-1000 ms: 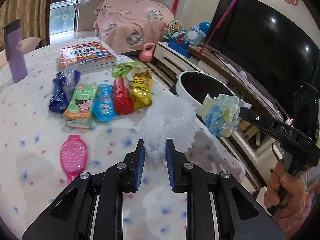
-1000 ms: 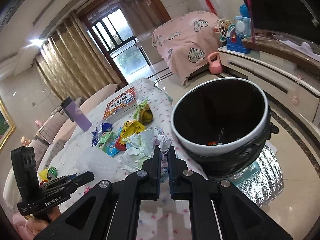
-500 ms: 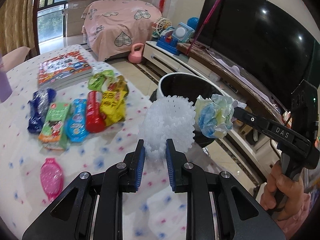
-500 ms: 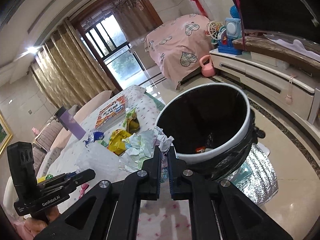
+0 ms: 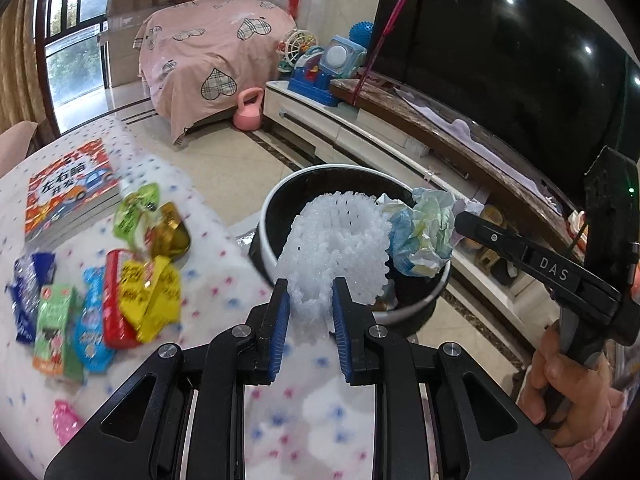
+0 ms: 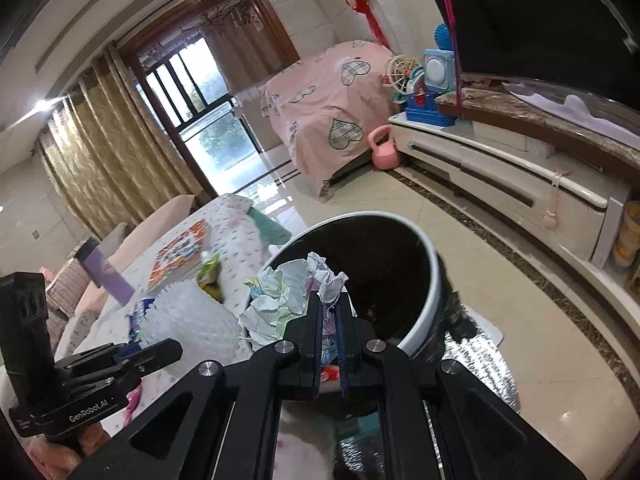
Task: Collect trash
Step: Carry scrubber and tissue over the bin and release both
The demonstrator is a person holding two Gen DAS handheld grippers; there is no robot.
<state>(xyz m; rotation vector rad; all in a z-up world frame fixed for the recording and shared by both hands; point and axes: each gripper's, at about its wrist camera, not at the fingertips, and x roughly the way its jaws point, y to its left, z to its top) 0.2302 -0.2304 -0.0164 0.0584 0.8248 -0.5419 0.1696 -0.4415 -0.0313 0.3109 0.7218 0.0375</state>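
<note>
Currently both tools carry trash and are positioned over the bin (image 5: pixel 280 200), a round container with a white rim and black liner standing on the floor just beside the worktop (image 5: pixel 224 280).

Left tool (image 5: pixel 308 316): the blue pads are clamped on the lower edge of a white foam net (image 5: pixel 340 240). The net stands upright from the pads and overlaps the near rim of the bin in the left wrist view. In the right wrist view the net (image 6: pixel 188 320) appears above the edge of the worktop, beside the bin.

Right tool (image 6: pixel 328 320): the fingers are closed on a ball of crumpled paper (image 6: pixel 288 296), white with blue and green print. The paper (image 5: pixel 424 232) hangs over the bin opening, touching or just beside the foam net. A hand (image 5: pixel 568 380) grips the handle of this tool.

Worktop contents: a row of snack packets (image 5: pixel 120 292), a book (image 5: pixel 68 188) at the far end, and a pink object (image 5: pixel 66 424) near the front edge; all are blurred in the left wrist view
</note>
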